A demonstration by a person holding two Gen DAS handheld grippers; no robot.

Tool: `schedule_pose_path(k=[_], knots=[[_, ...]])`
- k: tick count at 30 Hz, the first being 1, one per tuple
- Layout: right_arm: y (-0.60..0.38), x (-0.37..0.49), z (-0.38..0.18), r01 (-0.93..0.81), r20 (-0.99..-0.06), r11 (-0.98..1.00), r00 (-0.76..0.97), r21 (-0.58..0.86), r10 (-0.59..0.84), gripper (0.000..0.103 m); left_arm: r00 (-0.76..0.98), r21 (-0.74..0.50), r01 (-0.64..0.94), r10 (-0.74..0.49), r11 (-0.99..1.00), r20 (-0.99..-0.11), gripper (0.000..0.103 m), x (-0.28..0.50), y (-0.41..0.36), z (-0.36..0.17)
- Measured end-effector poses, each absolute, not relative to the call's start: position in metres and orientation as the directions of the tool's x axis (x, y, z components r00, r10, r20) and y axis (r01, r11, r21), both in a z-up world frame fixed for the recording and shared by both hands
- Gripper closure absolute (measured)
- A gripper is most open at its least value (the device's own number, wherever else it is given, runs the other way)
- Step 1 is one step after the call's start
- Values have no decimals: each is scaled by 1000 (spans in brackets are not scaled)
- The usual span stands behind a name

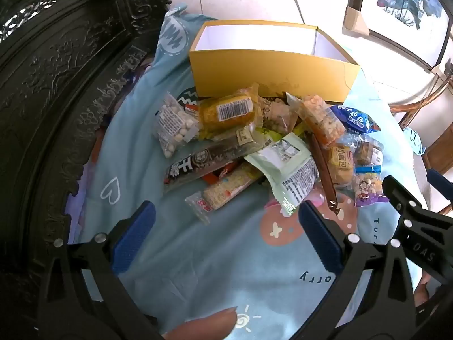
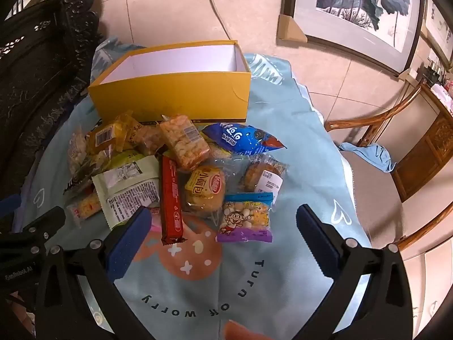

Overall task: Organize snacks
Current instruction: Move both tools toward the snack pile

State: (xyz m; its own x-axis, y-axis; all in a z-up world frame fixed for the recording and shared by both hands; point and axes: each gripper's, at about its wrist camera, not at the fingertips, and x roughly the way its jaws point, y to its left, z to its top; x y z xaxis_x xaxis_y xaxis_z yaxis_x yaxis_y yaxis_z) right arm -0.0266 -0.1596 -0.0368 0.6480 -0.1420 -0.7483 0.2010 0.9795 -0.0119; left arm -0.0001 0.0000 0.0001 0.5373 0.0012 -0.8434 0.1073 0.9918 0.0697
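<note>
A pile of wrapped snacks [image 1: 254,147] lies on a light blue cloth in front of an open yellow box [image 1: 269,76] with a white, empty inside. The box [image 2: 175,93] and the pile [image 2: 181,170] also show in the right wrist view. Nearest in that view are a red bar [image 2: 171,201], a small bread pack [image 2: 205,189] and a purple-edged candy bag [image 2: 246,218]. My left gripper [image 1: 226,223] is open and empty, just short of the pile's near edge. My right gripper [image 2: 223,232] is open and empty, its fingers either side of the red bar's end and the candy bag.
The blue cloth [image 2: 226,283] covers a small round table. Dark carved wooden furniture [image 1: 56,99] stands close on the left. A wooden chair [image 2: 396,175] with a blue rag stands at the right. Framed pictures [image 2: 362,8] lean on the tiled floor beyond.
</note>
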Motion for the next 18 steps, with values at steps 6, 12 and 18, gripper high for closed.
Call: schedule_pose_path(k=[6,12,18], knots=[[-159,-26,-36,200,-751,979,643,-22,-149,1,532,69,106,2,992,-847,2,1,-1,0],[-157,-23,-37,202,-750,979,644,-22,-150,1,537,71,105,4,992,-844,2,2,2,-2],[-159,-21,-41,187,-749,982,648,-21,-139,1,535,33,135,-45,990,-844,2,11,9,-3]])
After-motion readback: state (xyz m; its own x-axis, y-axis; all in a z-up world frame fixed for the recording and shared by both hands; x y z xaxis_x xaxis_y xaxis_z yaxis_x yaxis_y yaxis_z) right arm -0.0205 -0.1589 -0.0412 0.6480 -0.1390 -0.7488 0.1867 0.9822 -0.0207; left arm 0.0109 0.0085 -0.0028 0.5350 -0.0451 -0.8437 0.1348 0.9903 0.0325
